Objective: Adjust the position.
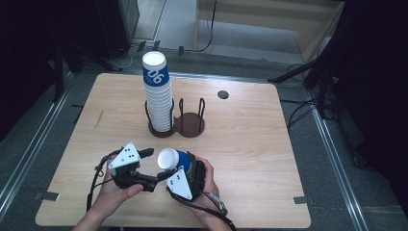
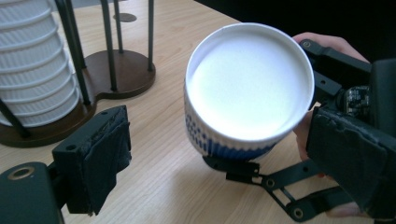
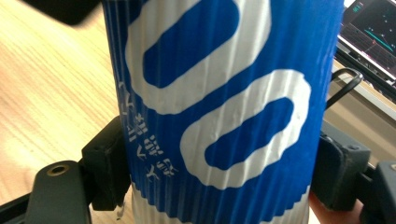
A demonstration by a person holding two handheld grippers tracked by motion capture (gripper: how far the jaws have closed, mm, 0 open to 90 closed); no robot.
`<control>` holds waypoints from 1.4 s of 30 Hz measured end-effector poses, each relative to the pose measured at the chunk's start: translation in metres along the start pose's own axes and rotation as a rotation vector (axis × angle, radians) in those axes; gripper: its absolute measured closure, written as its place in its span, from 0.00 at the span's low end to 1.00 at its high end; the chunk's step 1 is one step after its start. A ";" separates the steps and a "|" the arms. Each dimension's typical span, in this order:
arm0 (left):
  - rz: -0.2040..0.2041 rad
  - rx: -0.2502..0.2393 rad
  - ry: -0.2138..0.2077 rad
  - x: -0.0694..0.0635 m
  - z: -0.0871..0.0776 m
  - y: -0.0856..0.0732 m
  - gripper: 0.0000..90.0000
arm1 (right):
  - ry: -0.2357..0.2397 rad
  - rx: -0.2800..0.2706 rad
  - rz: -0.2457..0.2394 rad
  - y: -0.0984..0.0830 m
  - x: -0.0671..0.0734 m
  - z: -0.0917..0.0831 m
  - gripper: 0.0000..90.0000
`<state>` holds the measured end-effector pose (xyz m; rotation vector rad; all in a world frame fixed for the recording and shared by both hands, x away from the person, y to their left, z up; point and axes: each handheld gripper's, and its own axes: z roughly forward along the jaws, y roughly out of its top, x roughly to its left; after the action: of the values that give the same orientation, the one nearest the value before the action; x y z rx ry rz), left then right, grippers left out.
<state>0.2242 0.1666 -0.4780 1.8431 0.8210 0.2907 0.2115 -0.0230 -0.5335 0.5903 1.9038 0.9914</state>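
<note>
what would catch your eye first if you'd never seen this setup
The tall stack of blue-and-white ribbed paper cups standing in the dark two-ring wooden holder at the table's far middle. Nearer the person, the right gripper holds a single blue-and-white paper cup on its side, its white open mouth facing the left gripper, whose fingers are open.
</note>
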 end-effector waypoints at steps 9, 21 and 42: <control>0.010 0.015 -0.028 -0.003 0.004 0.000 0.16 | 0.019 -0.022 -0.026 0.002 0.004 -0.004 0.23; 0.028 0.032 -0.080 -0.005 0.006 -0.001 0.25 | 0.056 -0.075 -0.044 0.005 0.008 -0.007 0.23; -0.004 0.023 -0.119 0.001 0.004 -0.001 0.30 | 0.060 -0.060 -0.012 0.005 0.007 -0.008 0.14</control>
<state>0.2272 0.1645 -0.4806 1.8612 0.7483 0.1686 0.2011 -0.0180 -0.5303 0.5190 1.9212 1.0658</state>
